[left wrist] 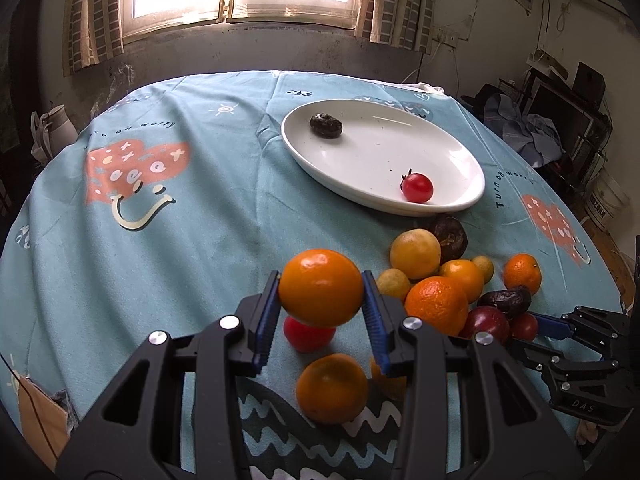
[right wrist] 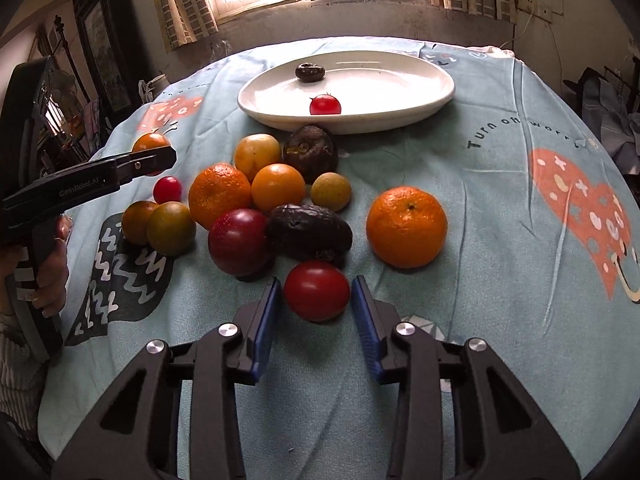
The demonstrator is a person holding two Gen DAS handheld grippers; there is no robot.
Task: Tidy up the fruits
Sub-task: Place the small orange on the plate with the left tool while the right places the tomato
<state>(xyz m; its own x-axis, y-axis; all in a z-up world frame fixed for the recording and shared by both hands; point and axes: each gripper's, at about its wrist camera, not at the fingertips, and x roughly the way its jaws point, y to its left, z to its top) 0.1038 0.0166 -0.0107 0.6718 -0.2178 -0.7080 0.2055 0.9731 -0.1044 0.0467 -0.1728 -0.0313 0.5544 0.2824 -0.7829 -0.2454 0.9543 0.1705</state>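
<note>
My left gripper (left wrist: 321,280) is shut on a round orange (left wrist: 320,292), held above the blue tablecloth; the right wrist view shows it at far left (right wrist: 154,158). My right gripper (right wrist: 317,284) points down at the near side of the fruit pile, and its blue pads touch both sides of a red tomato (right wrist: 317,292) that rests on the cloth. A white oval plate (right wrist: 400,80) at the back holds a cherry tomato (right wrist: 325,105) and a dark wrinkled fruit (right wrist: 309,71).
The pile has several oranges, a dark red plum (right wrist: 239,242), a dark date-like fruit (right wrist: 308,232) and small yellow-green fruits. One mandarin (right wrist: 406,226) lies apart to the right. A person's hand (right wrist: 48,276) holds the left tool. The table's round edge drops off on all sides.
</note>
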